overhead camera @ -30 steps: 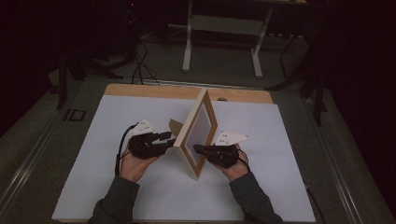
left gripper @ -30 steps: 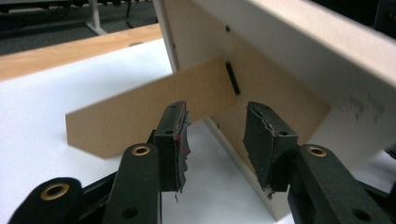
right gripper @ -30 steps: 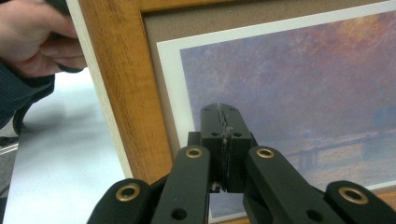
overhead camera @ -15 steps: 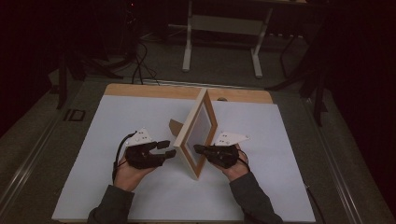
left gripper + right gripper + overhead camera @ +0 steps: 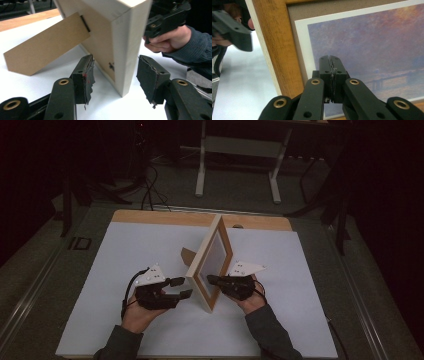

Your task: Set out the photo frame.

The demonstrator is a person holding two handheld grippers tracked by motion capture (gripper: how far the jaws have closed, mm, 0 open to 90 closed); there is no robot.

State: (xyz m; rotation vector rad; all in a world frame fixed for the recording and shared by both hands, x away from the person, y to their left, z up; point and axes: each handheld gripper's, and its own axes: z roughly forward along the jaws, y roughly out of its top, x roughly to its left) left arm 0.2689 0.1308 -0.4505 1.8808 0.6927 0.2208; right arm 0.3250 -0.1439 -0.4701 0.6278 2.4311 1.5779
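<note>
A wooden picture frame (image 5: pixel 212 262) stands upright on the white sheet (image 5: pixel 115 255), propped on its brown cardboard easel (image 5: pixel 187 255). My left gripper (image 5: pixel 184 287) is at the frame's back side. Its jaws have just been opening and now stand wide. In the left gripper view the frame's pale side edge (image 5: pixel 126 47) sits between the pads (image 5: pixel 85 75) with a gap on each side, and the easel (image 5: pixel 47 45) leans off to the left. My right gripper (image 5: pixel 210 279) is shut, its tips (image 5: pixel 330 62) against the sunset print (image 5: pixel 367 37) near the frame's wooden border (image 5: pixel 277 50).
A bare wooden strip (image 5: pixel 165 216) runs along the table's far edge. Beyond it, on the dark floor, stand the white legs of a stand (image 5: pixel 201 170) and some cables (image 5: pixel 147 185). White surface lies open to the left and right of the frame.
The left gripper's jaws have spread apart and the hand has drawn back a little from the frame, toward the near side. The frame and the right gripper stay put.
</note>
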